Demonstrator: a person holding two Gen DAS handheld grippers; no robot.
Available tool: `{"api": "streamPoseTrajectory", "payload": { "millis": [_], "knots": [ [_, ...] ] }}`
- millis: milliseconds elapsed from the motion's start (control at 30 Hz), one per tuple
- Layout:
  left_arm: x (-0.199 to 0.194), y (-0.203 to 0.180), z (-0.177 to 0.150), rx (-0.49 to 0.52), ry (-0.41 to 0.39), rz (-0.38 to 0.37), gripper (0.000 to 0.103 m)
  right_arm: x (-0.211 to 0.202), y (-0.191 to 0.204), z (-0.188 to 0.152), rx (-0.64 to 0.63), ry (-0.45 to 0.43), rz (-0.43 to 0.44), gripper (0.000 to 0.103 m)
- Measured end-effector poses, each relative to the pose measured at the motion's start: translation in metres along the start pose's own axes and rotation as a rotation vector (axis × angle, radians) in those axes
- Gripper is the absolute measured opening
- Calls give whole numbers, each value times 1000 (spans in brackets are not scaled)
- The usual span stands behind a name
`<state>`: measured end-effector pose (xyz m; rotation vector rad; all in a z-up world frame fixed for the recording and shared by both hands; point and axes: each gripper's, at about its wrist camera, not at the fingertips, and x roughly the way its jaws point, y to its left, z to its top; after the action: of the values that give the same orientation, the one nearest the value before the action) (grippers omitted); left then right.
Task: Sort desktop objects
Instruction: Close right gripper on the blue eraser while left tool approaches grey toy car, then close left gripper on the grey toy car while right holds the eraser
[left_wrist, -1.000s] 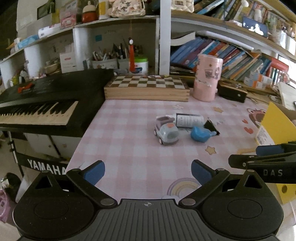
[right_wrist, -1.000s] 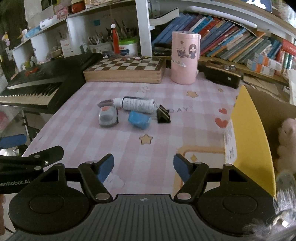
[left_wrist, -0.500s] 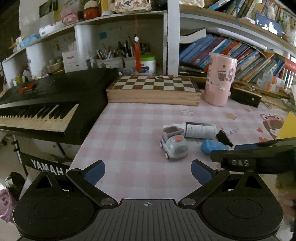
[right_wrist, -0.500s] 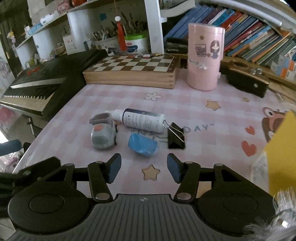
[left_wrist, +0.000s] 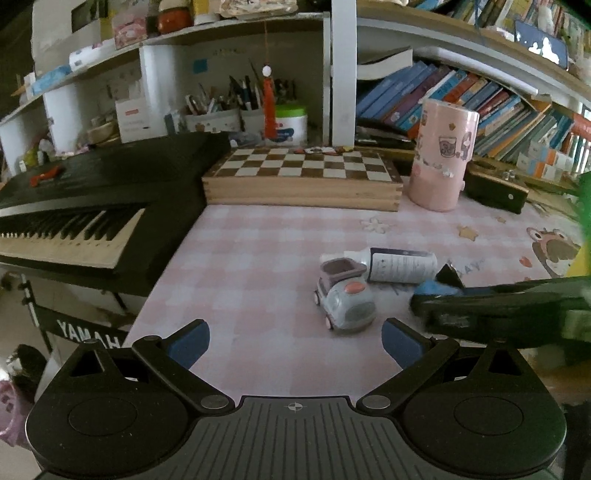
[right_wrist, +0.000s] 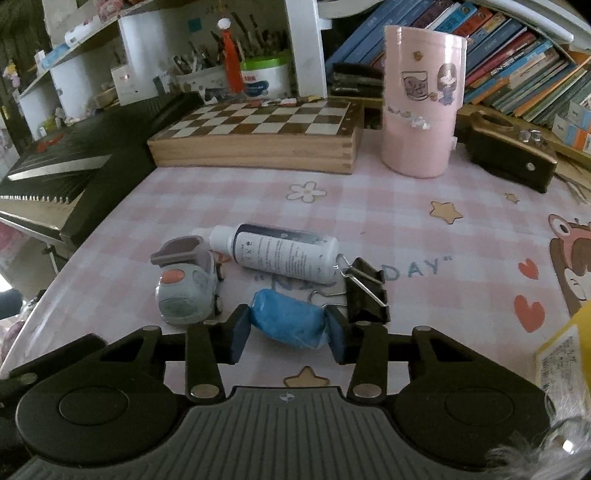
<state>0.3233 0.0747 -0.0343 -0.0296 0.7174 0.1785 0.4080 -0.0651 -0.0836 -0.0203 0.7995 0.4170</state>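
Blue packet (right_wrist: 286, 322) lies on the pink checked surface (right_wrist: 406, 221), toward its near edge, and my right fingers (right_wrist: 240, 334) sit on either side of it, one pad at each end. Whether the pads actually press it or only flank it I cannot tell; the right gripper (right_wrist: 287, 332) is narrowed to about the packet's length. In the left wrist view the packet (left_wrist: 437, 287) shows only as a blue sliver behind my right gripper (left_wrist: 498, 306), which reaches in from the right edge.

Just left of the packet stands a grey toy truck (right_wrist: 186, 282) with an orange spot on its hood. Behind the packet a white bottle (right_wrist: 280, 254) lies on its side, its cap close to the truck. A black binder clip (right_wrist: 365, 291) rests at the bottle's base, just right of the packet.

My left gripper (left_wrist: 293, 343) hangs over the near left part of the surface with its fingers (left_wrist: 186, 343) wide apart and nothing between them.

At the far edge sit a wooden chessboard box (right_wrist: 258, 136) and a tall pink cup (right_wrist: 421, 103). A black keyboard (left_wrist: 74, 206) runs along the left edge.
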Motion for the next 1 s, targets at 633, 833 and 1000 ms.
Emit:
{"api": "streamPoseTrajectory", "payload": {
  "millis": [633, 833, 1000],
  "knots": [
    [80, -25, 14, -34, 102, -11, 84, -64, -28, -9, 40, -87, -34, 40],
    [83, -34, 15, 14, 89, -34, 51, -66, -31, -12, 49, -82, -44, 40],
    [77, -36, 17, 25, 74, -21, 41, -67, -30, -13, 43, -88, -36, 40]
  ]
}}
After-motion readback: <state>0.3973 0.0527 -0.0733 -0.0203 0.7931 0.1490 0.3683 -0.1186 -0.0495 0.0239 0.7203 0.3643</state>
